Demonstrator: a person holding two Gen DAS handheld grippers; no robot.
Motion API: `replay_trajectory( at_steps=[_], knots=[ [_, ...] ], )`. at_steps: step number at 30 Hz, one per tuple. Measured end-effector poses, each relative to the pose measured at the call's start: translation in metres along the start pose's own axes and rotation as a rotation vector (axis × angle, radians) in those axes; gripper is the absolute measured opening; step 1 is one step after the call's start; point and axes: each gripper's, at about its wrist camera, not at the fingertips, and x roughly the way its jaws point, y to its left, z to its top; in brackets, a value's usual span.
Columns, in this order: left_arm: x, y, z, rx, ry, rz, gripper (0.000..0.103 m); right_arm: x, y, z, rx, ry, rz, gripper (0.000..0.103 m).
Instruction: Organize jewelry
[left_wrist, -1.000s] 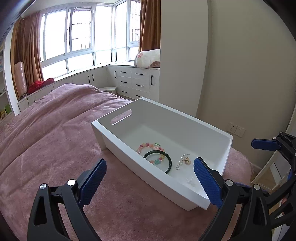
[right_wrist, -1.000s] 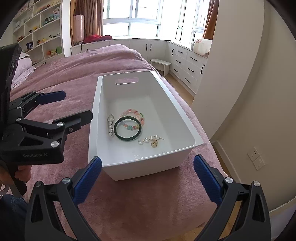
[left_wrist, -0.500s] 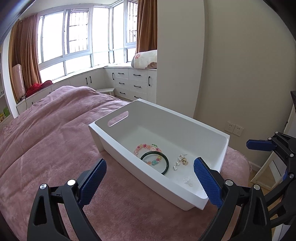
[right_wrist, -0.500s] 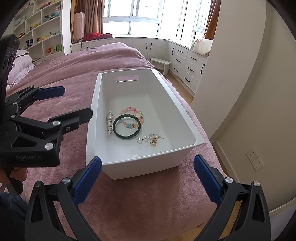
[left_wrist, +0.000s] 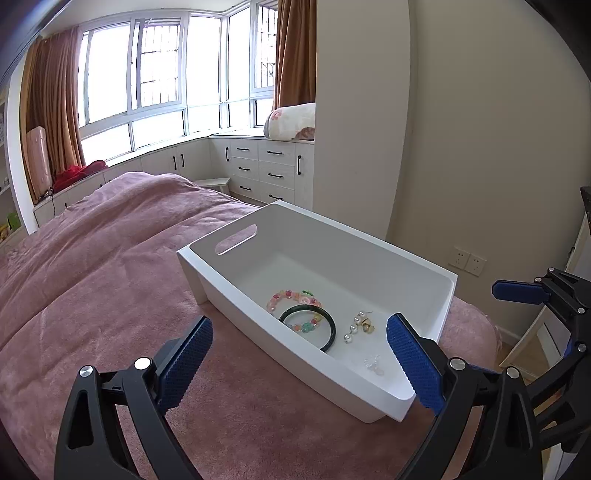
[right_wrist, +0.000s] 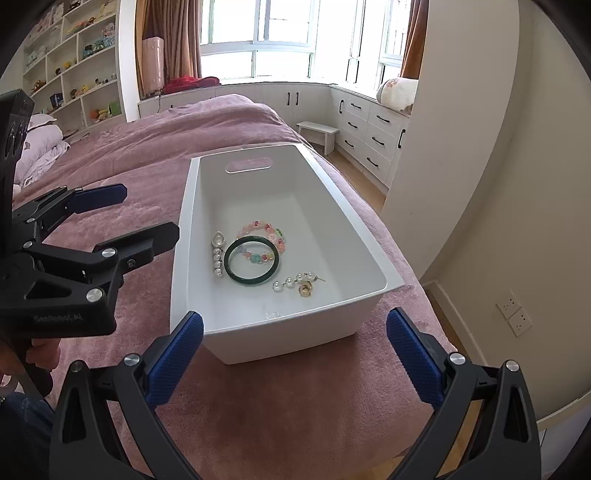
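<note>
A white bin (left_wrist: 258, 269) (right_wrist: 332, 184) sits on the pink bedspread. Inside lie a dark green bangle (left_wrist: 330, 323) (right_wrist: 251, 275), a pastel bead bracelet (left_wrist: 284, 296) (right_wrist: 264, 227), a pearl earring with a gold piece (left_wrist: 360, 325) (right_wrist: 301, 282), and another pearl strand (right_wrist: 217, 254) by the left wall. A small clear piece (left_wrist: 373, 362) lies near the bin's near corner. My left gripper (left_wrist: 299, 365) is open and empty, in front of the bin's long side. My right gripper (right_wrist: 295, 354) is open and empty, before the bin's short end.
The pink bedspread (left_wrist: 92, 277) stretches left and back. The bed edge falls off to the right, by a cream wall (right_wrist: 517, 221) with sockets. White drawers (left_wrist: 266, 173) and a small stool (right_wrist: 317, 129) stand under the windows. Shelves (right_wrist: 74, 74) line the far left.
Both grippers have drawn back and risen slightly from the bin; the view tilts up a little. The jewelry in the bin has not moved.
</note>
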Motion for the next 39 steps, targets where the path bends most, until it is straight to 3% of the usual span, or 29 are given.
replay_trajectory(
  at_steps=[39],
  knots=[
    [-0.001, 0.001, -0.002, -0.012, -0.008, -0.006, 0.096, -0.026, 0.003, 0.004, 0.01, -0.126, -0.007, 0.098]
  ],
)
